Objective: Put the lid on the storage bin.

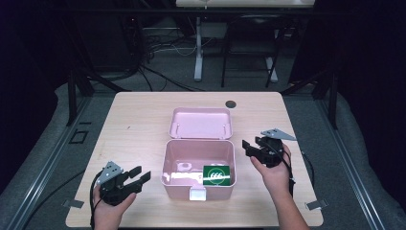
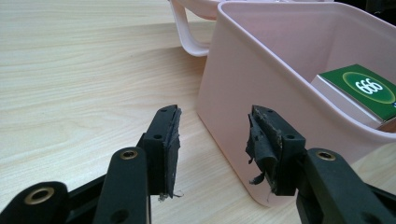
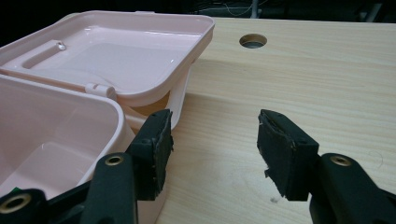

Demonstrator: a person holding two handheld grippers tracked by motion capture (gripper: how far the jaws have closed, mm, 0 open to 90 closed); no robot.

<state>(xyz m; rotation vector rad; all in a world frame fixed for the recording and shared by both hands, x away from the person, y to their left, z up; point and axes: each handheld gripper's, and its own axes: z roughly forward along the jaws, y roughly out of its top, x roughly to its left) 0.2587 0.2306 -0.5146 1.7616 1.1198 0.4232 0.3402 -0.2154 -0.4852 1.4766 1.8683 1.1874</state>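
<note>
- Pink box (image 1: pixel 198 167) sits open mid-counter (image 1: pixel 139 120), lid (image 1: pixel 201 123) laid flat behind it
- Green packet (image 1: pixel 218 175) already inside, front right corner; some white bits lie beside it
- Left gripper (image 1: pixel 135 178) jaws apart, empty, low at the box's front left corner, not touching
- Right gripper (image 1: pixel 253 148) jaws apart, empty, just beside the box's right wall, near the hinge end
- My read: loading looks done, lid not yet closed
- Left to do: swing the lid over and press it shut
</note>
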